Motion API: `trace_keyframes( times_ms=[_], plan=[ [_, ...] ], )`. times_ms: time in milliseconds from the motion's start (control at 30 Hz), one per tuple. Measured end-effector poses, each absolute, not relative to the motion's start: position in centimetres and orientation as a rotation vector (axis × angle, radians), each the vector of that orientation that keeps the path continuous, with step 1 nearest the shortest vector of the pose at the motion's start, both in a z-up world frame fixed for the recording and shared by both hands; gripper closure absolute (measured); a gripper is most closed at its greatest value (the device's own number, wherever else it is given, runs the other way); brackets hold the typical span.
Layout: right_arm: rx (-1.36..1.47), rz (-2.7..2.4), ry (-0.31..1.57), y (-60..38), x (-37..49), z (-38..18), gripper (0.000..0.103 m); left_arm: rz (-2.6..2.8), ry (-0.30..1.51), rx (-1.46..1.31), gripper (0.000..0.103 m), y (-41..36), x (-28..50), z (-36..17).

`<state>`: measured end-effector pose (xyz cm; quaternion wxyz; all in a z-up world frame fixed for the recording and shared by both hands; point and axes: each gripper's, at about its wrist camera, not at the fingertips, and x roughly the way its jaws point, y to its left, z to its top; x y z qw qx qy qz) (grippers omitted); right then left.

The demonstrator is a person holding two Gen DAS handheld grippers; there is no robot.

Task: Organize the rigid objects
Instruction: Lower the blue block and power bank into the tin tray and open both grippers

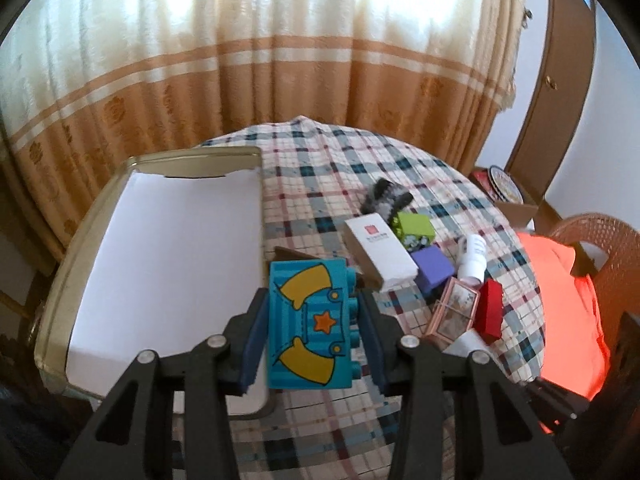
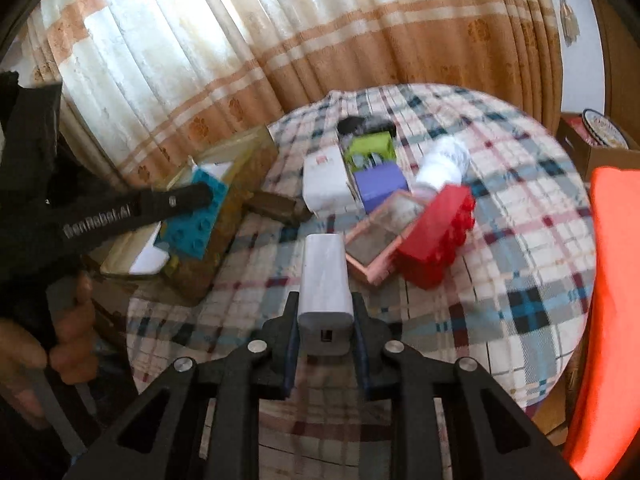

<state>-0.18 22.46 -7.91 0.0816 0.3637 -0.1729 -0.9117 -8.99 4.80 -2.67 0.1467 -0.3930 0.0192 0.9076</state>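
Observation:
My left gripper is shut on a blue toy brick with yellow shapes and an orange star, held above the table beside a metal tray lined with white paper. In the right wrist view the same brick and left gripper show over the tray. My right gripper is shut on a white power bank above the checked tablecloth. A pile lies ahead: a red brick, pink-framed box, purple box, green box, white box.
A white bottle lies behind the red brick, a dark furry item beyond the green box. An orange cloth hangs on a chair at the right. Curtains stand behind the round table. A cardboard box sits far right.

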Motion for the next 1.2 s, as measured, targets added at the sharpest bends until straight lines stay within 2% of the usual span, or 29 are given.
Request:
trace_keyframes(
  times_ms=[167,700,800,1033,1200],
  plan=[
    [1.013,-2.749,-0.488,21.3,-0.9,-5.4,0.078,2.587,-0.081,-1.102,0.06,2.4,-8.9,-1.7],
    [0.834,-2.763,-0.363,15.0,-5.3,-0.2,0.078,2.777,-0.138,-0.981,0.06,-4.2,-10.5,0.8],
    [0.837,-2.736,-0.384,13.4,-7.4,-0.4,0.078,2.827,-0.151,-1.04,0.06,-5.9,-11.6,-0.3],
    [0.861,-2.722,-0.259,8.3,-10.9,-2.4,0.078,2.844,-0.191,-1.133,0.06,-8.4,-12.2,-3.2],
    [0.951,-2.703,-0.244,7.2,-12.5,-4.6,0.078,2.845,-0.164,-1.179,0.06,-8.6,-12.6,-4.4]
  ],
)
